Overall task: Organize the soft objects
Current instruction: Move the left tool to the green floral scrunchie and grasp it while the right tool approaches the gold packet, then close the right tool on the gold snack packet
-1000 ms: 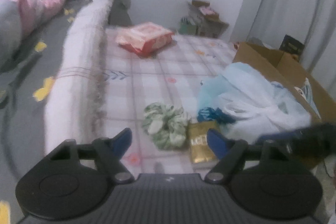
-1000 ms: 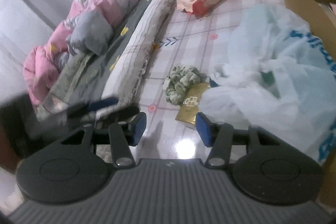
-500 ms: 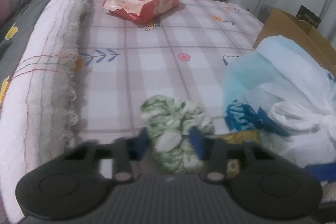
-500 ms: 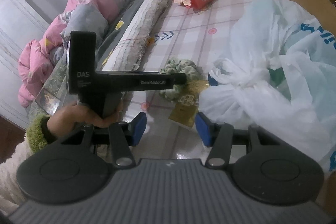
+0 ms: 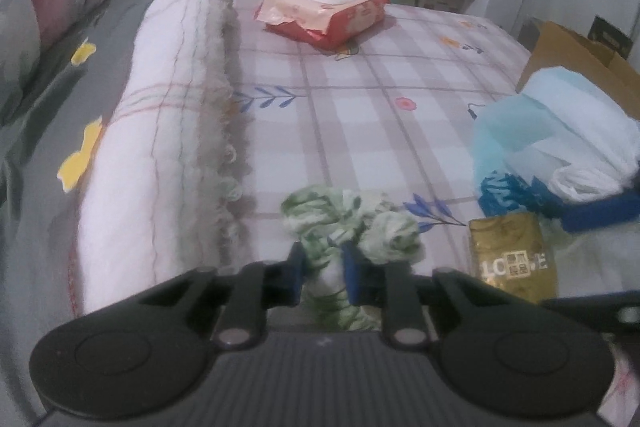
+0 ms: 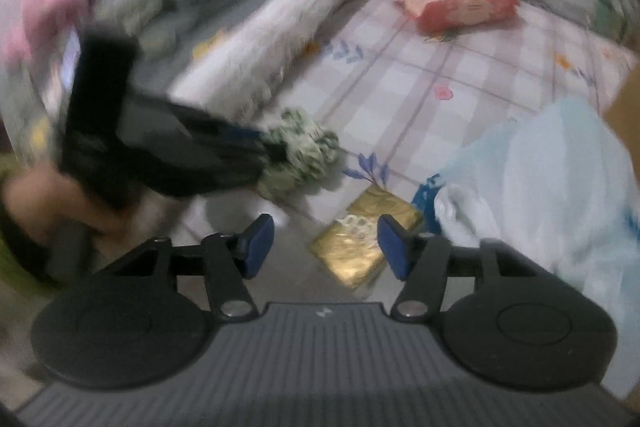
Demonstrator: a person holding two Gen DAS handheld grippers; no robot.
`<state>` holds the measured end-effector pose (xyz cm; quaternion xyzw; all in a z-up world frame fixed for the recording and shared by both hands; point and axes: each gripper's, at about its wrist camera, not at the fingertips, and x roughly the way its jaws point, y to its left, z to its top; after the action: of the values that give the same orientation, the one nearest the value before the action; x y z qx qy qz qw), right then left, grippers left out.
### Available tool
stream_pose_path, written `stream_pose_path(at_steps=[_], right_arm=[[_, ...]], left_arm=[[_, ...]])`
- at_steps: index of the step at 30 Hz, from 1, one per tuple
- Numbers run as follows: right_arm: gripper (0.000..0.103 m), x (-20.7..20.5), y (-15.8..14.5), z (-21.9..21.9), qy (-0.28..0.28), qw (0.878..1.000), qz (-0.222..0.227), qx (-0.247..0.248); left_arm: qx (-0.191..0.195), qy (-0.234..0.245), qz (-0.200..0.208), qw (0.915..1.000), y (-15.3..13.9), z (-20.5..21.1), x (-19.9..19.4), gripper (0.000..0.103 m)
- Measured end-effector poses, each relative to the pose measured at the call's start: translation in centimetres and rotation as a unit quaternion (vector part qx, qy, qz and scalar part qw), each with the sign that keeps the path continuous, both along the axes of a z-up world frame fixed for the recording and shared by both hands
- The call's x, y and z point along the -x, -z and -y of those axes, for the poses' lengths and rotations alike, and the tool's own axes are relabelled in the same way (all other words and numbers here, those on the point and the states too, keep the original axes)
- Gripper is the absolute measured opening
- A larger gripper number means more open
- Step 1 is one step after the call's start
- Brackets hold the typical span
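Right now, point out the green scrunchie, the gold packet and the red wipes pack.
green scrunchie (image 5: 390, 231), left wrist view, its right puffed fold
gold packet (image 5: 514, 259), left wrist view, middle of its face
red wipes pack (image 5: 326, 9), left wrist view, its top

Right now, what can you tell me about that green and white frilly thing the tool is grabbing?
It looks like a fabric scrunchie, ruffled and bunched, mottled green and white. The left gripper is shut on its near side, fabric squeezed between the blue pads. It sits low over the checked floor mat, beside the rolled white blanket; whether it is lifted is unclear.
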<state>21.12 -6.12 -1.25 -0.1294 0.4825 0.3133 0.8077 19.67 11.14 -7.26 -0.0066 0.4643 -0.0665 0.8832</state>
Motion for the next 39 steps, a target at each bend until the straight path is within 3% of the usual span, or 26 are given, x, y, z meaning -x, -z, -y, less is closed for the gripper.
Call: stream_pose_path(at_steps=[3, 5, 6, 14, 18, 23, 27, 29, 31, 34, 39], right_arm=[[0.068, -1.8, 1.8, -1.7, -0.030, 0.997, -0.013, 0.069], [0.069, -2.4, 3.0, -2.5, -0.047, 0.995, -0.030, 0.086], [0.074, -2.5, 3.3, -2.8, -0.054, 0.994, -0.036, 0.087], [0.078, -2.1, 3.2, -3.8, -0.092, 0.994, -0.050, 0.030], [0.083, -1.9, 2.5, -3.1, -0.053, 0.997, -0.060, -0.011], [0.083, -1.1, 3.9, -3.7, -0.030, 0.998, -0.043, 0.022], [0.082, -0.4, 5.3, -4.5, -0.038, 0.997, -0.021, 0.061], [0.080, -0.3, 5.7, -4.6, -0.041, 0.997, -0.019, 0.061], [0.076, -0.2, 5.7, -4.5, -0.041, 0.998, -0.016, 0.055], [0.061, -0.1, 5.4, -4.0, -0.034, 0.998, -0.010, 0.048], [0.056, 0.7, 5.3, -3.5, -0.039, 0.998, 0.005, 0.047]], left_arm=[[0.006, -0.005, -0.002, 1.0000, 0.4, -0.4, 0.0, 0.021], [0.006, -0.003, -0.001, 1.0000, 0.4, -0.5, 0.0, 0.021], [0.006, -0.003, -0.001, 1.0000, 0.4, -0.5, -0.1, 0.021], [0.022, -0.004, -0.004, 0.9997, 0.0, -1.0, -0.4, 0.023], [0.031, -0.007, -0.002, 0.9995, 0.0, -1.2, -0.3, 0.023], [0.032, -0.005, -0.001, 0.9995, -0.2, -1.2, -0.1, 0.024], [0.038, -0.008, 0.013, 0.9992, -1.1, -1.5, 0.2, 0.034], [0.036, -0.009, 0.017, 0.9991, -1.6, -1.3, 0.1, 0.051], [0.029, -0.010, 0.017, 0.9994, -1.7, -0.9, -0.3, 0.061], [0.014, 0.000, 0.005, 0.9999, -1.3, 0.3, -1.4, 0.073], [0.000, 0.009, -0.018, 0.9998, 0.3, 1.5, -2.6, 0.074]])
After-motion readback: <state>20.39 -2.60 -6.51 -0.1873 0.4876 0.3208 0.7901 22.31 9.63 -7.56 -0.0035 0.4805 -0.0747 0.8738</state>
